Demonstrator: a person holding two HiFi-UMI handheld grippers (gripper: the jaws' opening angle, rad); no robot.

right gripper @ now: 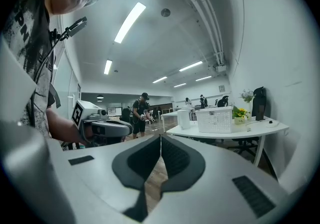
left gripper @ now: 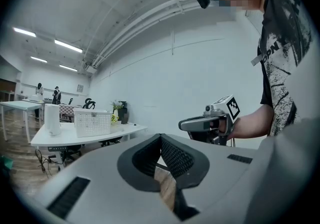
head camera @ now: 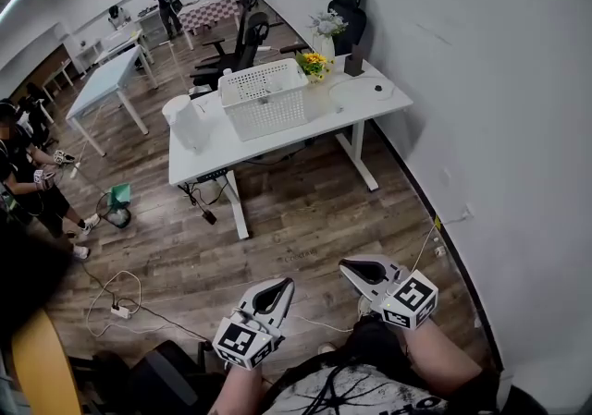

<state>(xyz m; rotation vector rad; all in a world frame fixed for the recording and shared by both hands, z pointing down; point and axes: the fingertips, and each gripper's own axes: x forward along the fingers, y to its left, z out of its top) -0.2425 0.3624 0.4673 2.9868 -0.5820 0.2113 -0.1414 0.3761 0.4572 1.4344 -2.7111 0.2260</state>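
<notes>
Two grippers shut and empty, one basket far off on the bench

The left gripper (head camera: pixel 282 285) and right gripper (head camera: pixel 348 265) are held side by side, low over the wooden floor (head camera: pixel 305 219). Each has its jaws closed tip to tip with nothing between them. One white bench (head camera: pixel 370 95) stands ahead, well apart from both. It carries one white perforated basket (head camera: pixel 264 101) near its middle; what lies in the basket cannot be made out. One tall white cylinder (head camera: pixel 190 123) stands to the basket's left. Two bunches of flowers stand to its right, one yellow (head camera: pixel 313 62) just beside it and one white (head camera: pixel 326 25) farther back.
</notes>
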